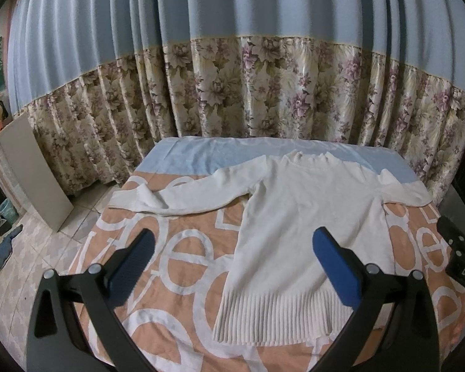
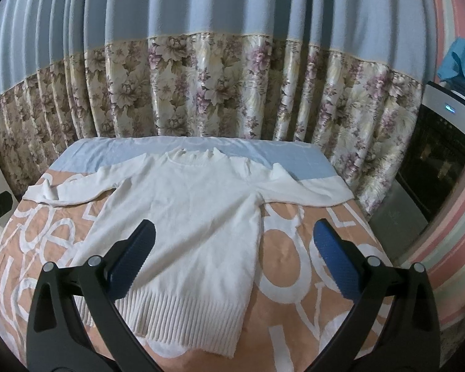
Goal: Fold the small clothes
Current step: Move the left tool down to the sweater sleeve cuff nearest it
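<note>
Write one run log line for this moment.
sweater: flat, unfolded, sleeves out | left gripper: open, above hem | right gripper: open, empty | bed

White sweater (image 1: 297, 232) flat, sleeves outspread

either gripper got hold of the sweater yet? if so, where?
No. Both the left gripper and right gripper are open and empty above the white sweater, which lies flat and unfolded on the bed.
</note>
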Demonstrator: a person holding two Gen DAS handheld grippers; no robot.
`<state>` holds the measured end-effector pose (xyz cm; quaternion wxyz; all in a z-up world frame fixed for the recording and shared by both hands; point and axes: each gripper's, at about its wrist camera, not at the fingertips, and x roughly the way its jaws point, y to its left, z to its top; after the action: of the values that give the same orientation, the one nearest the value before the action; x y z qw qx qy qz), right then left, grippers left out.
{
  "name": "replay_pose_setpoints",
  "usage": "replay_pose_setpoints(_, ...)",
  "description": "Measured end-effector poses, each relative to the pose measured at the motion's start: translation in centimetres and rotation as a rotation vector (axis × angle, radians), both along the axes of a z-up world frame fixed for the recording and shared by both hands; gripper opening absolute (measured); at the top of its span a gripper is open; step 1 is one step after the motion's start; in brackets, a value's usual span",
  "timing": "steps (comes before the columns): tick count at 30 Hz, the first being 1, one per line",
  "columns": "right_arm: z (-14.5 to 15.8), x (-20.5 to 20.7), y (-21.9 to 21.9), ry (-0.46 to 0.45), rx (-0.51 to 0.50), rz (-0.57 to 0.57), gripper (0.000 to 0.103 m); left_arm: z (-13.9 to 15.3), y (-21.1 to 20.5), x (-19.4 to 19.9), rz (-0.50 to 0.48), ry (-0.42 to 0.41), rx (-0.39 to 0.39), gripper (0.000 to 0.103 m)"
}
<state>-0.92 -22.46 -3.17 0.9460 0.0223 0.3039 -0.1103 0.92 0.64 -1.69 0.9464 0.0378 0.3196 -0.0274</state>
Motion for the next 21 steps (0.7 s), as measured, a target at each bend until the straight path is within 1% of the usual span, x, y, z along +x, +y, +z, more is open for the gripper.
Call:
replay_pose_setpoints(2,-0.6,1.1,-0.1,-0.005,0.007,0.018,0.100,-2.1,0.4,1.3,-0.017,0.016,0.024,0.102)
replay_pose_setpoints(3,-2.4,1.7,0.2,-0.010,0.012,0.031,0.100,-2.7,0.4,1.8,-0.033,0.028,0.032,0.102)
replay_pose_setpoints(4,-2.6,2.2,0.2,-0.017,0.020,0.044,0.100,-3.0,0.4,2.2,-0.045,0.038,0.033,0.102)
replay_pose_setpoints(7,-3.2,4.4,0.6,-0.032,0.024,0.076,0.100,-4.4,0.6,4.3,-0.086,0.086,-0.018,0.102)
replay_pose_setpoints(9,-3.7,6.4,1.0,-0.008,0.020,0.090,0.100,-5.2,0.9,5.5,-0.067,0.095,-0.023,0.102)
replay_pose_setpoints(12,-4.5,9.1,1.4,0.032,0.000,0.094,0.100,-6.3,1.3,7.7,-0.047,0.125,0.027,0.102)
replay_pose_setpoints(14,-4.9,10.5,1.3,0.044,-0.007,0.090,0.100,-6.8,1.7,9.6,-0.016,0.135,0.048,0.102)
replay_pose_setpoints(15,-5.4,11.4,1.1,0.053,-0.007,0.087,0.100,-7.0,2.1,10.3,-0.002,0.138,0.044,0.102)
replay_pose_setpoints(18,-6.3,13.2,0.5,0.077,0.012,0.099,0.100,-7.8,4.2,12.9,0.051,0.158,-0.013,0.102)
replay_pose_setpoints(21,-7.4,15.0,0.3,0.097,0.013,0.107,0.100,-9.0,6.7,15.6,0.110,0.185,-0.033,0.102)
